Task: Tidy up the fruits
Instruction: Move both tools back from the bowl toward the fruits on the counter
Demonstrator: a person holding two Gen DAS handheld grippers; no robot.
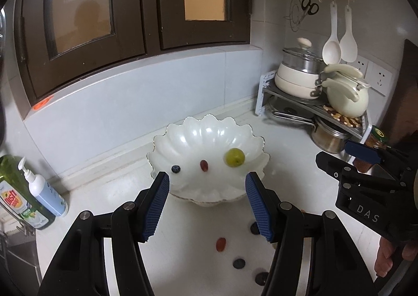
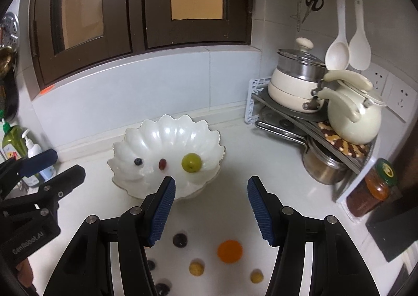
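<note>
Evidently both grippers empty: left gripper (image 1: 206,207) and right gripper (image 2: 211,209) each with jaws parted about halfway, nothing between pads. Bowl (image 1: 183,136) sits just ahead of left jaws, ahead-left of right jaws; holds green fruit (image 1: 235,157), red grape (image 1: 204,165), blueberry (image 1: 175,169), likely already sorted. Loose fruit lies on counter (image 2: 261,152) beneath jaws, awaiting pickup. Only right view shows orange (image 2: 230,251) and two yellow fruits, possibly loquats; left view shows another red grape (image 1: 221,244).
</note>
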